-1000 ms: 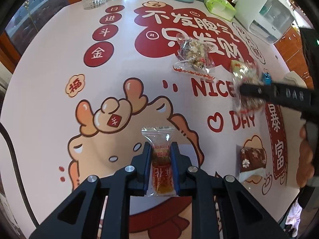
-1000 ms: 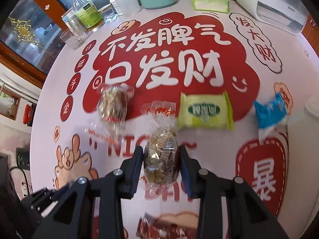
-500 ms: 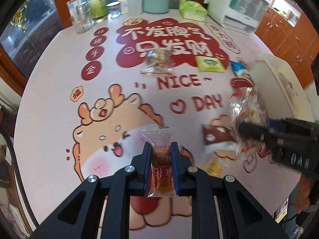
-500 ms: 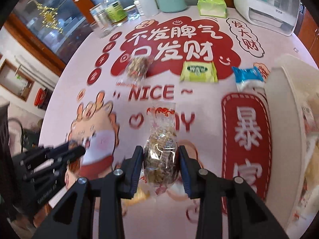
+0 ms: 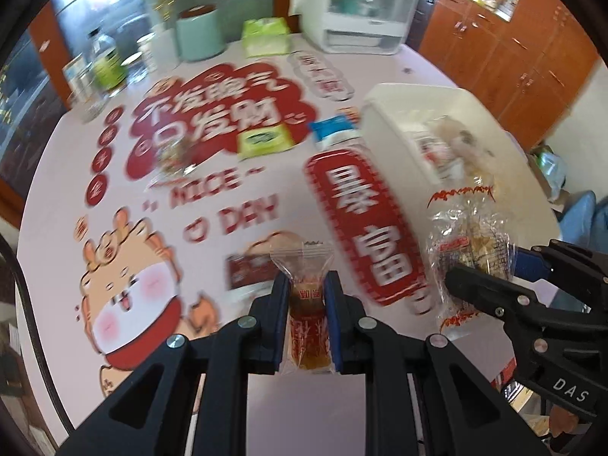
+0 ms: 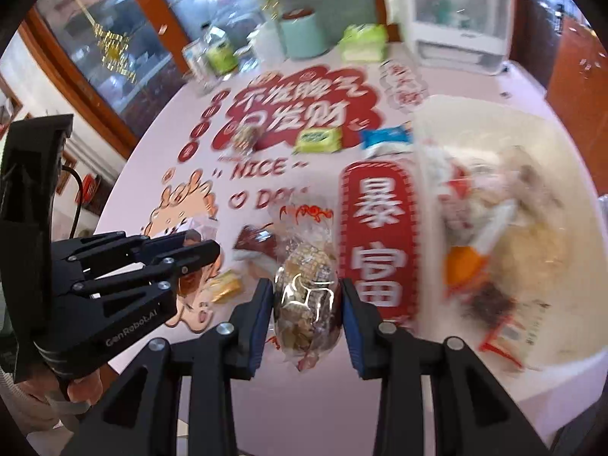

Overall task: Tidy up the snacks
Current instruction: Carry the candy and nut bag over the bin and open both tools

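Both packets are light, crinkly and slippery, best pinched mid-body. The left hand-held gripper (image 5: 307, 315) pinches the amber candy packet (image 5: 307, 296); the right hand-held gripper (image 6: 307, 315) pinches the nut-brittle packet (image 6: 306, 296), both above the worktop (image 5: 57, 174) near the white bin (image 6: 570, 174) at its right edge.

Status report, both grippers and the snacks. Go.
Left hand-held gripper shut on amber candy packet. Right hand-held gripper shut on nut snack bag. White bin alongside, already holding snacks. Nothing blocking.
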The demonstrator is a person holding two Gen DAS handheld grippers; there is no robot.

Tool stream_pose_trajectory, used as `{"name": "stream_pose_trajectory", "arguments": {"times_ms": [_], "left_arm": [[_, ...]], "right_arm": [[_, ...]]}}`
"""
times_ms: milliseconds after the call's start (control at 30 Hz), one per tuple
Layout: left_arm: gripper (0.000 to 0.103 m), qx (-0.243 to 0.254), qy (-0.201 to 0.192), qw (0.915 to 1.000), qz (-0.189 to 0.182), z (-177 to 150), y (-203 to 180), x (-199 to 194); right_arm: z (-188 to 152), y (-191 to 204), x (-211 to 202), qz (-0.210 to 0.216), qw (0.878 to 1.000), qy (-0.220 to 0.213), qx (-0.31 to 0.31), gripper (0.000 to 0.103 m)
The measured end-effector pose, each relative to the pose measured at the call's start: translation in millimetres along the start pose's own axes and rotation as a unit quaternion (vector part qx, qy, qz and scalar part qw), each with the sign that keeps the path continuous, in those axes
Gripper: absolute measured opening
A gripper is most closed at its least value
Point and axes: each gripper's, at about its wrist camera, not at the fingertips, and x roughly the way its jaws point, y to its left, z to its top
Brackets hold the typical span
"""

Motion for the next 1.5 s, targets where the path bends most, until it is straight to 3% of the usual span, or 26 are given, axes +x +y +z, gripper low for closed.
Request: {"name": "stream_pose_trajectory", "arguments": {"times_ms": [333,700,1033,1500], "left_arm": [[0.017,0.060,-0.003,0.9982,-0.001,31,-104,6],[0.017,0.105,-0.013,0.9943,0.017,77,-193,31],[0.017,0.106,0.008,0.9937,0.036,87,-216,57],[0.018,0.107,0.031,0.9917,0.063,85,-218,74]], "right_arm": [[-14,-105,-44,-0.040,0.994,-0.055,0.088,0.036],[-9,-183,-71,-0.094,0.979,-0.115,0.136,0.036],[-11,-218,-59,-0.107,0.977,-0.103,0.151,0.036],[-7,-228,-36,-0.100,0.982,-0.076,0.144,0.037]]}}
